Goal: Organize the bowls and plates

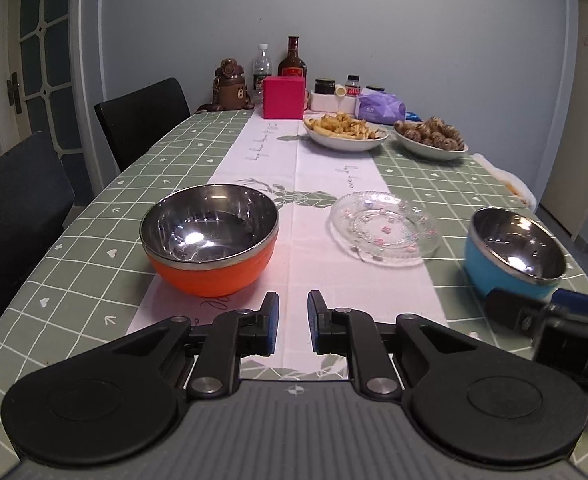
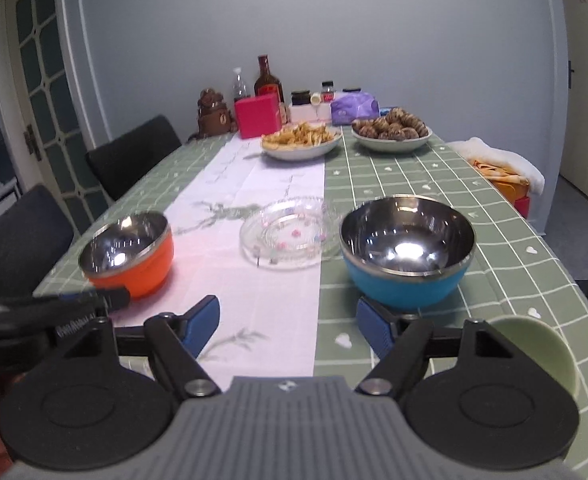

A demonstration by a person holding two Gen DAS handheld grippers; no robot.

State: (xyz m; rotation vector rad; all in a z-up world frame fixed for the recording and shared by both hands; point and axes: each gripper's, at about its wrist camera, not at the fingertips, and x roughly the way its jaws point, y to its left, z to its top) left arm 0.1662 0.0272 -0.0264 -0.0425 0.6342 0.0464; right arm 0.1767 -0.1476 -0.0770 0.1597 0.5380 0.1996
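An orange bowl with a steel lining point(image 1: 210, 236) stands on the white runner, left of centre; it also shows in the right wrist view point(image 2: 128, 254). A clear glass plate point(image 1: 385, 228) point(image 2: 290, 232) lies in the middle. A blue bowl with a steel lining point(image 1: 513, 252) point(image 2: 407, 248) stands on the right. My left gripper point(image 1: 293, 324) hovers near the table's front edge, just right of the orange bowl, jaws a narrow gap apart and empty. My right gripper point(image 2: 288, 326) is open wide and empty, just before the blue bowl.
A pale green dish point(image 2: 541, 352) lies at the near right. Two white plates of food point(image 1: 345, 132) point(image 1: 429, 138) stand further back, with bottles, jars and a pink box point(image 1: 284, 96) at the far end. Two dark chairs point(image 1: 142, 120) line the left side.
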